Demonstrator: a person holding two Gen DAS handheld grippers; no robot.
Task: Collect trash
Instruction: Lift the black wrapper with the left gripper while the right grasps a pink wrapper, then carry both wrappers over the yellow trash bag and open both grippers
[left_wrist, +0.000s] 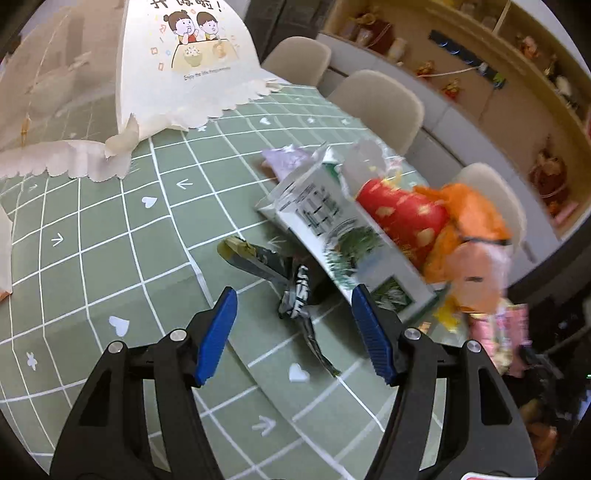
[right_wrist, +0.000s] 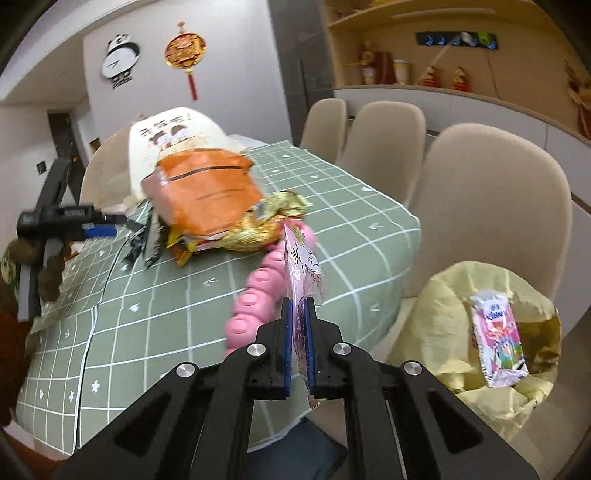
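Observation:
My left gripper (left_wrist: 293, 312) is open and empty, just above a dark crumpled wrapper (left_wrist: 295, 295) on the green checked tablecloth (left_wrist: 110, 258). Beyond it lies a green-and-white carton (left_wrist: 332, 221), a red cup (left_wrist: 402, 212) and an orange wrapper (left_wrist: 472, 214). My right gripper (right_wrist: 299, 314) is shut on a pink yoghurt pack (right_wrist: 280, 280) by its foil lid, held over the table edge. The orange wrapper (right_wrist: 207, 192) and a gold wrapper (right_wrist: 255, 229) pile behind it. A yellow-lined bin (right_wrist: 454, 295) at lower right holds a pink packet (right_wrist: 498, 343).
A white food cover tent (left_wrist: 177, 62) stands at the far end of the table. Beige chairs (right_wrist: 491, 206) line the right side. Shelves with ornaments (right_wrist: 443, 66) run along the wall. The left gripper (right_wrist: 92, 229) shows at left in the right wrist view.

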